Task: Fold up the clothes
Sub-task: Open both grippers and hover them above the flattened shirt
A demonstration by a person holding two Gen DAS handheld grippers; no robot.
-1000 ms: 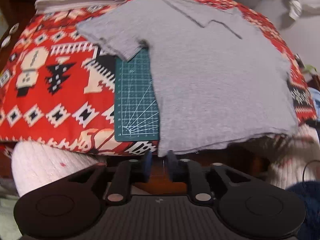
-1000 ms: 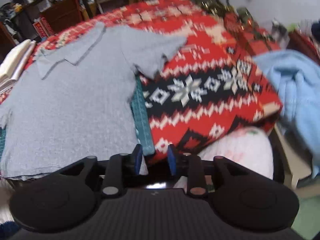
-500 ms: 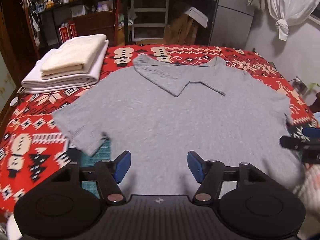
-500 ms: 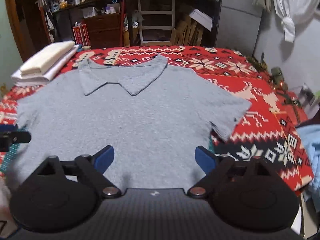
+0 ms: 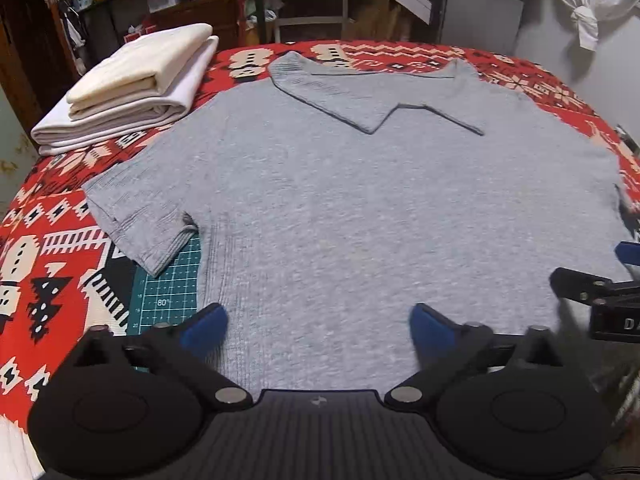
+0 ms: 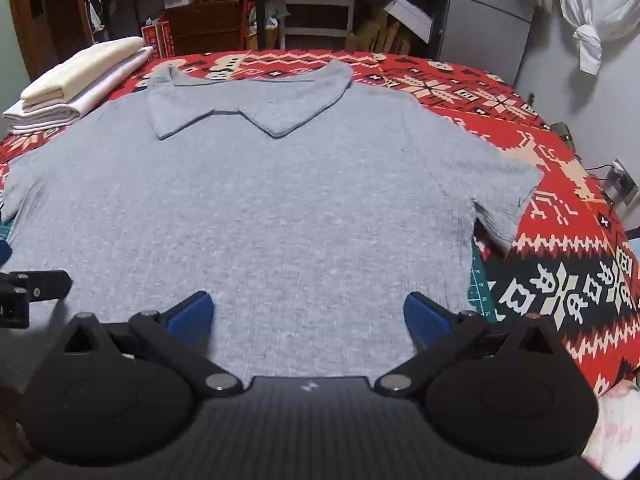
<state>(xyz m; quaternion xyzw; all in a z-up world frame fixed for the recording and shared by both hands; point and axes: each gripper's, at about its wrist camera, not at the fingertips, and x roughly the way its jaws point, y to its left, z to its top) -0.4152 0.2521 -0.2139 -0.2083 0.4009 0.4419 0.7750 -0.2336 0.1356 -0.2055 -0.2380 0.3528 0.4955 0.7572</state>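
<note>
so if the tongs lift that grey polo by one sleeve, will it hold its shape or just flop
Likely it flops: the grey polo lies thin and flat, moulded to the patterned blanket. It probably drags rather than slides, since both are soft cloth. It looks light; the sleeve would rise first.

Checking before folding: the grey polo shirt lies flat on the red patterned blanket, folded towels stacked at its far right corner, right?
Not quite. The folded towels sit at the far left corner, as the left wrist view shows. The grey polo shirt does lie flat on the red patterned blanket.
</note>
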